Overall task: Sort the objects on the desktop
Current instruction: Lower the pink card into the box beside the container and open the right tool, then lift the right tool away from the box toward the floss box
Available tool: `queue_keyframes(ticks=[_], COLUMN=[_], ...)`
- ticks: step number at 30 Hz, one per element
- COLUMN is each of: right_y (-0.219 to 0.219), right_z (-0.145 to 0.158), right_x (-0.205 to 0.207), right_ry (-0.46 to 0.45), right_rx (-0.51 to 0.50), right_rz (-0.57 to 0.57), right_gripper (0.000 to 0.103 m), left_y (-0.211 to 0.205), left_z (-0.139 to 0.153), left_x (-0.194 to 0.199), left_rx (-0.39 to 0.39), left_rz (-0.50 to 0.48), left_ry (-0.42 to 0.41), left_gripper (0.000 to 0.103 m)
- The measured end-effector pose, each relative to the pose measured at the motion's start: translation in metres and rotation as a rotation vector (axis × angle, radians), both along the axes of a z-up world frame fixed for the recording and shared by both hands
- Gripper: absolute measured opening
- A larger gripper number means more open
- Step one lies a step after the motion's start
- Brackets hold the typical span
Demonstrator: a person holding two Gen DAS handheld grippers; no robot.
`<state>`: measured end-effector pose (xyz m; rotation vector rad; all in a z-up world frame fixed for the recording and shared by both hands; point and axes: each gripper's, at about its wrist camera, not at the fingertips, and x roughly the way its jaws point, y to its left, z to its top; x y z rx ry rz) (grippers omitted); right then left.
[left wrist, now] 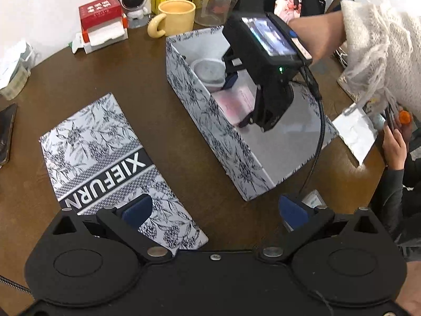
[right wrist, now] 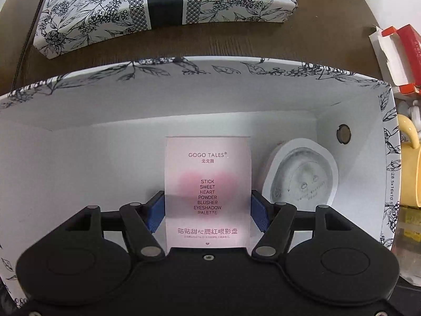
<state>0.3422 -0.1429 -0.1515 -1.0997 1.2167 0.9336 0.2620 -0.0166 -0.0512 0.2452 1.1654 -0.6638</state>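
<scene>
**Ana:** What is on the left of the desk [left wrist: 110,73]?

**Ben:** The lid [left wrist: 105,155] lies flat there. It has leaves on it. The left tongs [left wrist: 214,209] hang over the near edge, above the lid's near corner. They are wide apart and hold nothing.

**Ana:** And in the middle?

**Ben:** The box [left wrist: 223,142] stands there with no lid on. It is just beside the lid but does not touch it.

**Ana:** What is in the box?

**Ben:** A pink card box [right wrist: 208,184]. The right tongs [right wrist: 208,209] reach down into the box and hold it, one blue pad [right wrist: 156,212] on each side. It lies along the box's floor, near the wall on the lid's side.

**Ana:** Anything else in there?

**Ben:** A round clear tub [right wrist: 302,176], beside the pink card box, at the end of the box nearest the far edge.

**Ana:** What is at the far edge?

**Ben:** A red box [left wrist: 101,13], a toy spaceman [left wrist: 134,1] and a yellow mug [left wrist: 173,19].
</scene>
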Motion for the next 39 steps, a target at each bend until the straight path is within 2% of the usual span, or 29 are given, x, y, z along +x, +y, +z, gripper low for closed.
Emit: queue_keyframes(ticks=[11, 14, 17, 18, 20, 24, 30, 33, 39], right_y=[-0.002, -0.001, 0.0, 0.0, 0.0, -0.001, 0.002, 0.0, -0.006], right_z=[-0.002, -0.001, 0.004, 0.007, 0.014, 0.032, 0.06, 0.075, 0.119], right_x=[0.011, 0.01, 0.005, 0.003, -0.001, -0.008, -0.027, -0.035, -0.059], right_ry=[0.026, 0.036, 0.021, 0.015, -0.015, -0.05, -0.191, -0.26, -0.339], right_rx=[0.001, -0.002, 0.001, 0.003, 0.005, 0.009, 0.018, 0.017, 0.065], right_rz=[-0.003, -0.005, 0.003, 0.001, 0.002, -0.005, -0.006, -0.042, -0.111], right_gripper=[0.073, 0.088, 0.093, 0.098, 0.103, 0.103, 0.103, 0.103, 0.103], left_y=[0.003, 0.004, 0.004, 0.003, 0.002, 0.001, -0.002, -0.003, -0.005], left_z=[-0.002, -0.001, 0.002, 0.003, 0.007, 0.014, 0.032, 0.043, 0.057], left_x=[-0.011, -0.015, -0.019, -0.02, -0.023, -0.03, -0.044, -0.055, -0.078], left_rx=[-0.003, -0.002, -0.004, -0.005, -0.006, -0.004, -0.003, -0.001, 0.013], left_rz=[-0.004, -0.006, -0.009, -0.01, -0.008, 0.0, 0.002, 0.001, -0.008], left_ry=[0.009, 0.014, 0.01, 0.008, -0.002, -0.017, -0.056, -0.082, -0.099], left_gripper=[0.103, 0.103, 0.103, 0.103, 0.103, 0.103, 0.103, 0.103, 0.103])
